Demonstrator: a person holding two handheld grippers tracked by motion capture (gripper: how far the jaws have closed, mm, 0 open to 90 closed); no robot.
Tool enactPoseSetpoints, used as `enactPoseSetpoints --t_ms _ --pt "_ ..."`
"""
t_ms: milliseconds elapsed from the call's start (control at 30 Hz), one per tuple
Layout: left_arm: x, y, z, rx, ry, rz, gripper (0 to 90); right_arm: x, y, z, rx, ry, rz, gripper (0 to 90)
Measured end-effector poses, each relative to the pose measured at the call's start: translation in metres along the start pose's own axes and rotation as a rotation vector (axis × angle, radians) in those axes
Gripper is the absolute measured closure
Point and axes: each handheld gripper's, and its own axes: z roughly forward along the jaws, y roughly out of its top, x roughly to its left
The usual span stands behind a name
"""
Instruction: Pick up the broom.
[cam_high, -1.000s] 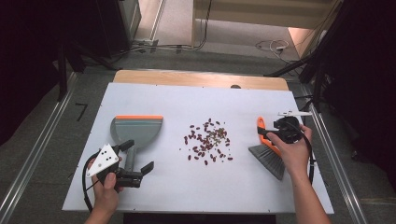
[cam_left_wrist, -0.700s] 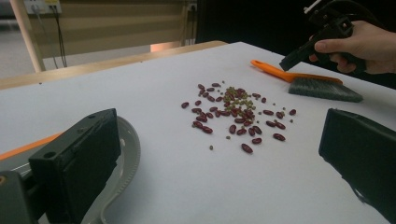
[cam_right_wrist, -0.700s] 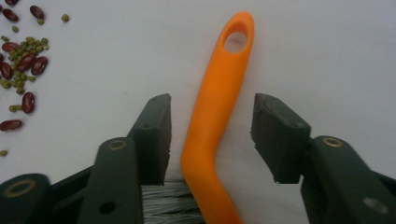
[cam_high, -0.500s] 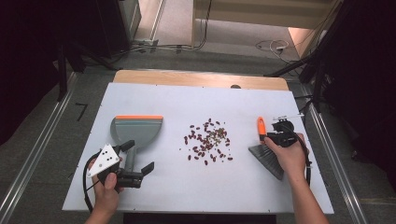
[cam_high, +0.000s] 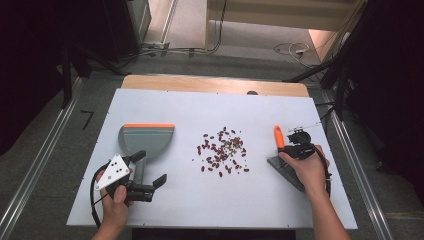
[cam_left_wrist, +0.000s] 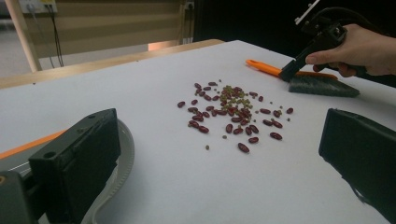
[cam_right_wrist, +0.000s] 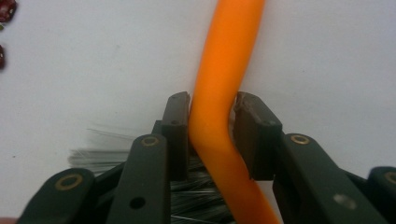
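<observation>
**A:** ok so near edge first. The left gripper (cam_high: 150, 184) sits by the near left edge of the white table (cam_high: 210, 107), jaws standing wide apart, nothing between them. It's just beside the handle of the grey dustpan (cam_high: 145, 142), whose orange lip points at the far side.

**B:** and the right one?

**A:** The right gripper (cam_right_wrist: 212, 123) is near the right edge, and its jaws have just been closing; they're now clamped on the orange handle of the brush (cam_high: 280, 150). In the right gripper view you can see both pads pressing the handle from either side, grey bristles fanned out flat on the table underneath.

**B:** where's the mess?

**A:** The scattered beans (cam_high: 222, 152) are in the middle, between dustpan and brush, well apart from both. Bare table all round the pile, so plenty of room on either side.

**B:** far end?

**A:** Open white surface up to the far edge, then a wooden strip (cam_high: 215, 84) behind it.
</observation>
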Motion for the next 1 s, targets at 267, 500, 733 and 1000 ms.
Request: enactPoseSetpoints --t_ms 267,500,733,1000 --pt "-0.002 0.001 0.002 0.003 -0.01 0.003 0.0 0.002 -0.006 0.0 -0.044 -0.01 -0.001 66.8" --pt "-0.006 0.007 0.001 -0.013 -0.001 0.013 0.0 0.003 -0.014 -0.009 -0.145 -0.015 -0.017 67.6" --pt "-0.015 0.02 0.01 -0.014 -0.007 0.036 0.0 -0.01 -0.025 -0.03 -0.316 0.056 0.048 68.2" --pt "-0.023 0.034 0.023 -0.023 -0.029 0.047 0.0 -0.023 -0.038 -0.053 -0.541 0.078 0.086 68.8"
